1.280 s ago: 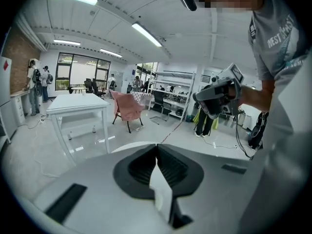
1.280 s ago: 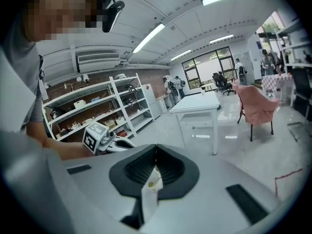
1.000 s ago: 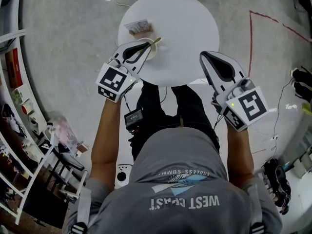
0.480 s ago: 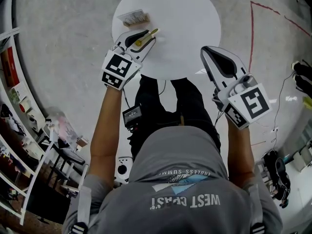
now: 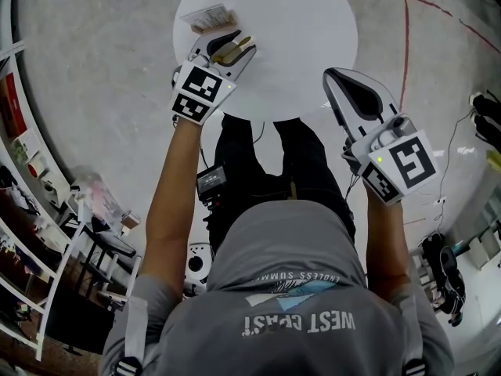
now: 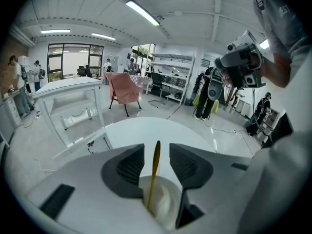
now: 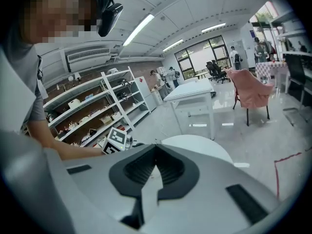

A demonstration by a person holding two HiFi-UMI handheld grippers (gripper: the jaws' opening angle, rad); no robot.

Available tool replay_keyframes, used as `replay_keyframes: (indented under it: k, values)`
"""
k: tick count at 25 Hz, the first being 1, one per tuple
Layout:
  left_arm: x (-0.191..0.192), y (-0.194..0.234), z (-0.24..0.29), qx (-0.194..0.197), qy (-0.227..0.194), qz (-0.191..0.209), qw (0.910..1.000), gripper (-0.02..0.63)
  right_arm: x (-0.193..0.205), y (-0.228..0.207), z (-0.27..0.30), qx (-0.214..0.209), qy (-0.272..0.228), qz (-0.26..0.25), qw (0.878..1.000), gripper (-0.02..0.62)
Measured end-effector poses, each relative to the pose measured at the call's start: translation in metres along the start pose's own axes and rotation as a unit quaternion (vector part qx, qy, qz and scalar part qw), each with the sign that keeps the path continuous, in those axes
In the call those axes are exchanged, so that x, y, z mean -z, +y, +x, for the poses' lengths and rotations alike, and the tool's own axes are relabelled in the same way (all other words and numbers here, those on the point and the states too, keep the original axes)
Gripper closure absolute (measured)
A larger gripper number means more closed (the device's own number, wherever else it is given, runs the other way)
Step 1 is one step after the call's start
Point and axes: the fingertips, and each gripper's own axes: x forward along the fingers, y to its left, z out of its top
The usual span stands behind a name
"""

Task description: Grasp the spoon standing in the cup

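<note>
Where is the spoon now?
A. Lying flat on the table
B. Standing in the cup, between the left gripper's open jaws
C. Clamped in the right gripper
B: the spoon stands in the cup, in the gap of the left gripper, whose jaws have just been opening and do not touch it.

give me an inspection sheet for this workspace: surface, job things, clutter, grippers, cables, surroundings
surface: round white table, mostly bare
job's things: yellow spoon standing in a white cup at the table's near left edge
clutter: small pale flat packet at the far left edge, too blurred to identify
grippers: left gripper over the cup; its jaws have just been opening and stand apart, with the spoon handle between them, not pressed. right gripper shut and empty, off the table's near right edge
cables: thin cable on the floor at right; black box with a lead at the person's waist
surroundings: metal shelving at left, red floor line at right
</note>
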Motion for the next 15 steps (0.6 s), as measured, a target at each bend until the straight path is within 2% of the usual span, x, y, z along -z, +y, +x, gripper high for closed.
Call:
replay_keyframes:
  k: [8, 13, 15]
  values:
    - [0.0085, 0.0028, 0.0067, -0.001, 0.011, 0.004, 0.9999, 0.463, 0.0047, -0.0009, 0.0015, 0.002, 0.004, 0.007, 1.0, 0.594]
    - [0.0036, 0.0038, 0.0068, -0.004, 0.007, 0.005, 1.0, 0.56, 0.0034, -0.0023, 0.0002, 0.002, 0.006, 0.006, 1.0, 0.594]
    - [0.0028, 0.0057, 0.0053, -0.004, 0.005, 0.003, 1.0, 0.569, 0.0021, -0.0016, 0.002, 0.001, 0.006, 0.005, 1.0, 0.594]
